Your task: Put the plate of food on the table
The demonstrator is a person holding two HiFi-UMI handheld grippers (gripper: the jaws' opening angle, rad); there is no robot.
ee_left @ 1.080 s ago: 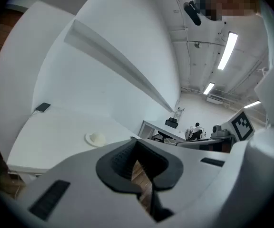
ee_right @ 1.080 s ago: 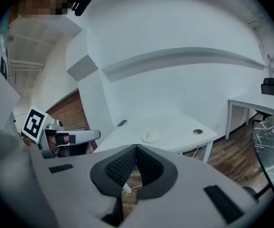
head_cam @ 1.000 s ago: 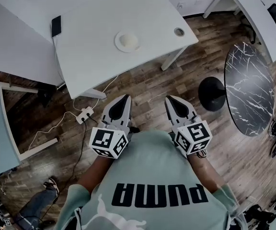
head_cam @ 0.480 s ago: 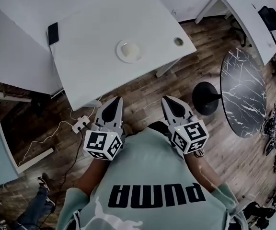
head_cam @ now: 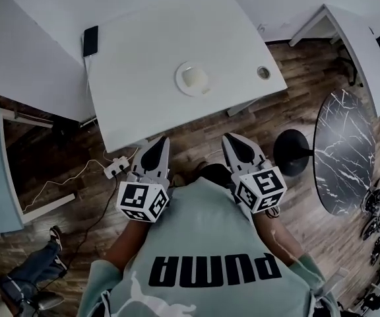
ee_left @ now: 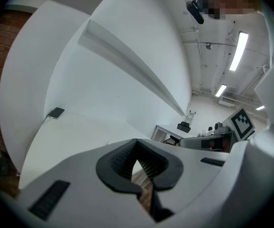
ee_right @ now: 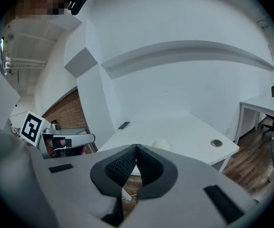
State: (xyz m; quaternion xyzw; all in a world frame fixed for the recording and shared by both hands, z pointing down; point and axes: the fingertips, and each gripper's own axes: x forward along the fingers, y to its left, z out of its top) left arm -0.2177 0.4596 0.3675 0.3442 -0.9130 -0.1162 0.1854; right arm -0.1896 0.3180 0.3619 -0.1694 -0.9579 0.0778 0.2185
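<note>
plate [head_cam: 194, 79] lies well ahead of both jaws

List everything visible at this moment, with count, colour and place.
table: one, white, ahead of the person
plate of food: one, white, on that table, right of centre
phone: one, dark, at the table's far left corner
power strip: one, white, on the wood floor by the table's near edge
round table: one, black marbled, at right
round base: one, black, beside the round table
left gripper: one, white and black, shut, empty
right gripper: one, white and black, shut, empty
</note>
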